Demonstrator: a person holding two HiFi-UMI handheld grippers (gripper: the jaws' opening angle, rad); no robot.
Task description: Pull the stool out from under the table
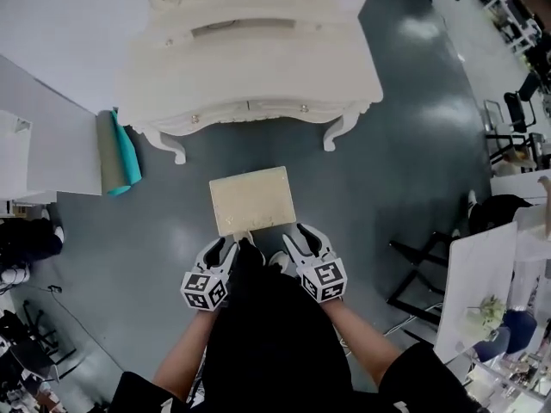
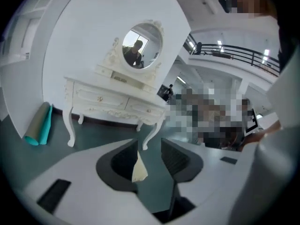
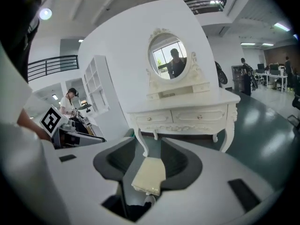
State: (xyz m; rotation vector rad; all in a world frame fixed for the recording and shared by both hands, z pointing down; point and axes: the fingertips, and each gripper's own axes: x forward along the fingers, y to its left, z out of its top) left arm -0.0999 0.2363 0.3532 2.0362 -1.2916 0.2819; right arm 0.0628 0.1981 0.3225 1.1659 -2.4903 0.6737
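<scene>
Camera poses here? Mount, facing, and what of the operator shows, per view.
Head view: on the person's head, steeply down at the stool before the dressing table; forearms, left gripper, right gripper show.
Left gripper view: on the left gripper, toward the dressing table; its own open jaws show.
Right gripper view: on the right gripper, toward the dressing table; its own open jaws show.
Shared: both gripper views show dressing table, mirror, stool.
</scene>
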